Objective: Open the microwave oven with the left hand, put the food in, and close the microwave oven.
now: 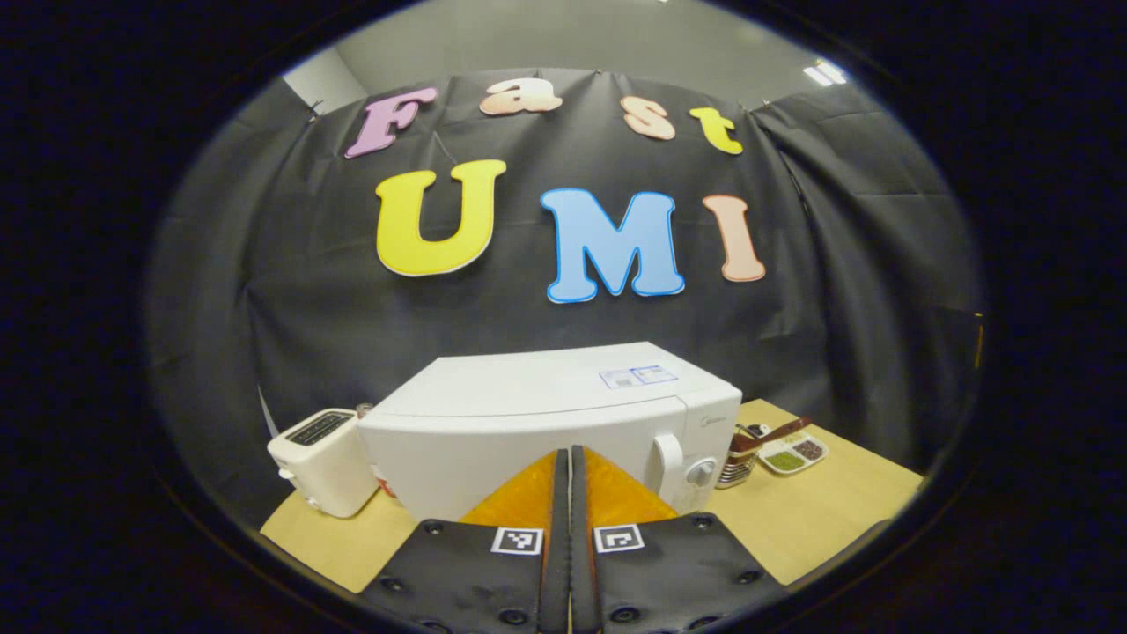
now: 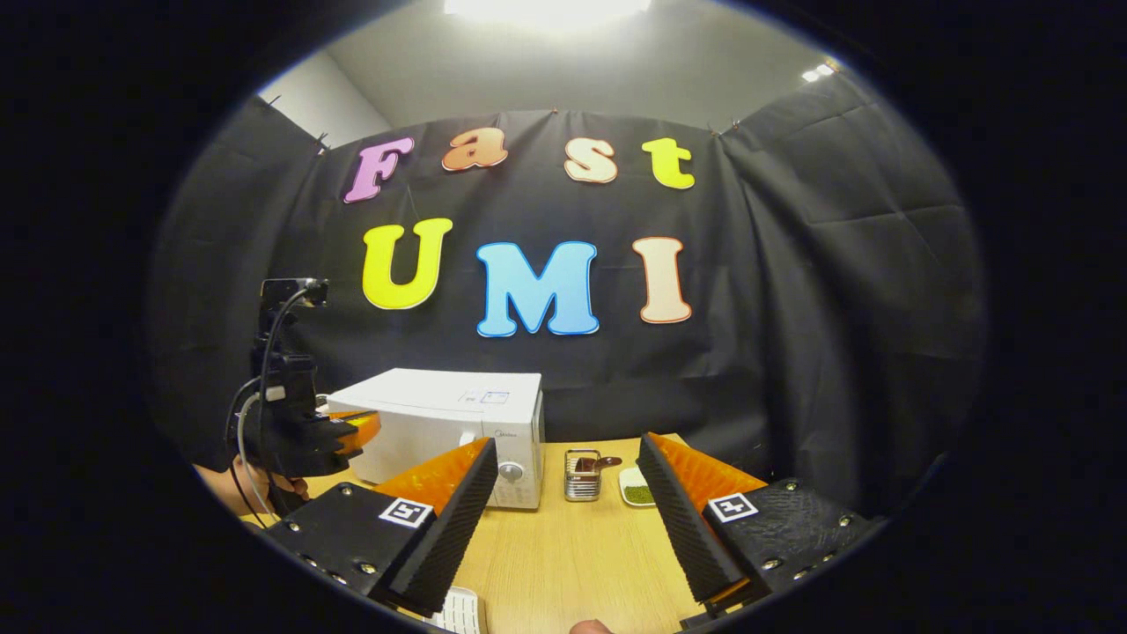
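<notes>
Microwave (image 1: 546,414): white, door shut, standing toward the back of the worktop (image 1: 819,519), against the black cloth wall. Handle (image 1: 671,462) upright at the door's right end, with a round knob (image 1: 702,472) just beside it on the control panel. Sticker on the top panel, too small to read.

Toaster (image 1: 322,462): white, just left of the microwave, near the worktop's left edge.

Metal basket (image 1: 738,456): just right of the microwave, with a brown utensil leaning out of it. In the right gripper view it stands apart from the microwave's front right corner.

Dish (image 1: 792,455): white, divided, green and dark contents, beside the basket toward the back right corner.

Left gripper (image 1: 564,502): fingers pressed together, nothing between them, pointing at the microwave door left of the handle. In the right gripper view it sits in front of the microwave's left part, a hand (image 2: 231,489) below it and a cable looping off its body.

Right gripper (image 2: 568,502): fingers wide apart, nothing held, over the worktop's front part, facing microwave and basket.

White ribbed thing (image 2: 460,612): at the front edge, partly cut off; what it is cannot be told.
</notes>
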